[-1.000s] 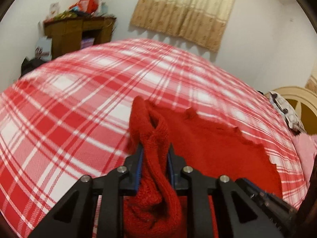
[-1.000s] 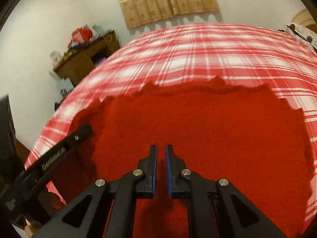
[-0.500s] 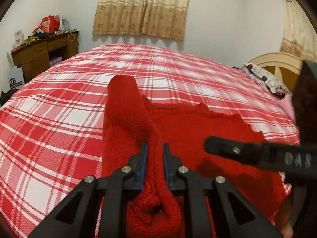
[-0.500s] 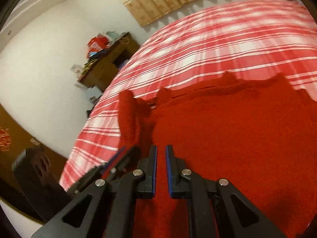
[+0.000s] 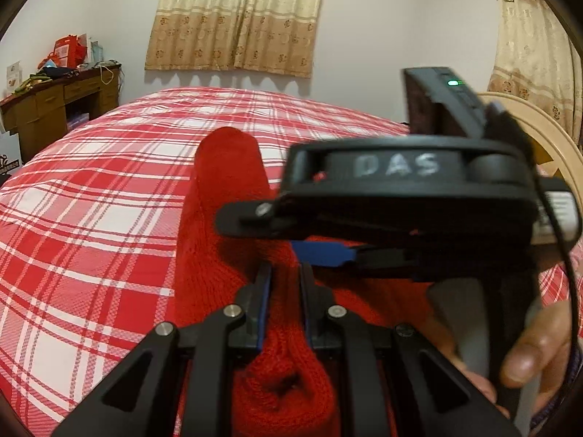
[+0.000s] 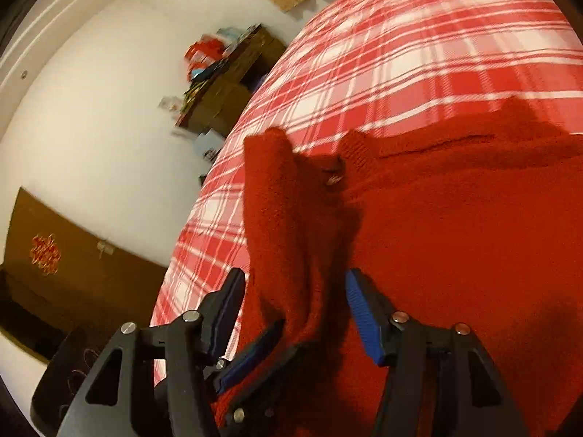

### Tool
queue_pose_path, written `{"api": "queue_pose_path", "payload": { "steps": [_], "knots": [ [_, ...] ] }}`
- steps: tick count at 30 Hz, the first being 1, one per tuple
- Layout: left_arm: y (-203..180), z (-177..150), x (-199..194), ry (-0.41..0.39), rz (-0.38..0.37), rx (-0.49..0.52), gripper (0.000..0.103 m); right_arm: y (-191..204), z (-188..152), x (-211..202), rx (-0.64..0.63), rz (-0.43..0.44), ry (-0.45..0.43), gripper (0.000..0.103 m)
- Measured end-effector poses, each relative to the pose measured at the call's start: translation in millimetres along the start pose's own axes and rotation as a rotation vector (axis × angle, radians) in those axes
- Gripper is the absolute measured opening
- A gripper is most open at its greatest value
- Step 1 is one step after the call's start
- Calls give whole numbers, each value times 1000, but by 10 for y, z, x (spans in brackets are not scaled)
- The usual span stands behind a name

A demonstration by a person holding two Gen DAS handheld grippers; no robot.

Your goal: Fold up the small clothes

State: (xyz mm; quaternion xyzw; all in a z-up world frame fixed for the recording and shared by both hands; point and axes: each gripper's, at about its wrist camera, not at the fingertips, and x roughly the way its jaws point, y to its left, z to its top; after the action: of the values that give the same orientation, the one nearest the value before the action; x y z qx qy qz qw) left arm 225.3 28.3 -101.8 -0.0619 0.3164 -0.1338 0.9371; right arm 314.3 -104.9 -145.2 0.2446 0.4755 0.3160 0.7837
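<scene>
A red knitted sweater (image 6: 455,218) lies spread on the red-and-white plaid bed (image 5: 91,218). My left gripper (image 5: 285,273) is shut on its red sleeve (image 5: 222,196), which stands up in a raised fold; the same sleeve (image 6: 277,211) shows in the right wrist view. My right gripper (image 6: 295,291) is open, its jaws standing on either side of that sleeve. The right gripper's body (image 5: 393,196) crosses from the right just above the left one. The left gripper's fingers (image 6: 255,349) show low between the right jaws.
A wooden desk (image 5: 54,105) with clutter stands at the far left by the wall. Beige curtains (image 5: 237,18) hang behind the bed. A cream headboard (image 5: 539,134) is at the right. A dark wooden cabinet (image 6: 73,273) stands left of the bed.
My right gripper has opened and moved left to straddle the raised sleeve. My left gripper has kept hold of the sleeve and swung further right.
</scene>
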Motion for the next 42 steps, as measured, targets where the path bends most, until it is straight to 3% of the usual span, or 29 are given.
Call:
{"api": "queue_pose_path", "payload": {
  "steps": [7,13,17,24,34,42],
  "knots": [
    [-83,5,-40,12,0,-2,15,16,-120,-189,-8,-34,-80,17],
    [-391,124,-75,15,-71,21,15,-81,-130,-707,1,-61,-140,14],
    [-743,179,15,45,-101,56,15,-239,-140,-1013,7,-131,-154,14],
    [-1164,188,226,114,-135,38,15,-604,-187,-1476,23,-206,-174,14],
    [-1581,209,292,110,-179,33,15,-793,-181,-1921,-41,-303,-183,13],
    [-1795,47,490,181,-183,23,15,-1167,-270,-1923,1,-356,-137,13]
  ]
}}
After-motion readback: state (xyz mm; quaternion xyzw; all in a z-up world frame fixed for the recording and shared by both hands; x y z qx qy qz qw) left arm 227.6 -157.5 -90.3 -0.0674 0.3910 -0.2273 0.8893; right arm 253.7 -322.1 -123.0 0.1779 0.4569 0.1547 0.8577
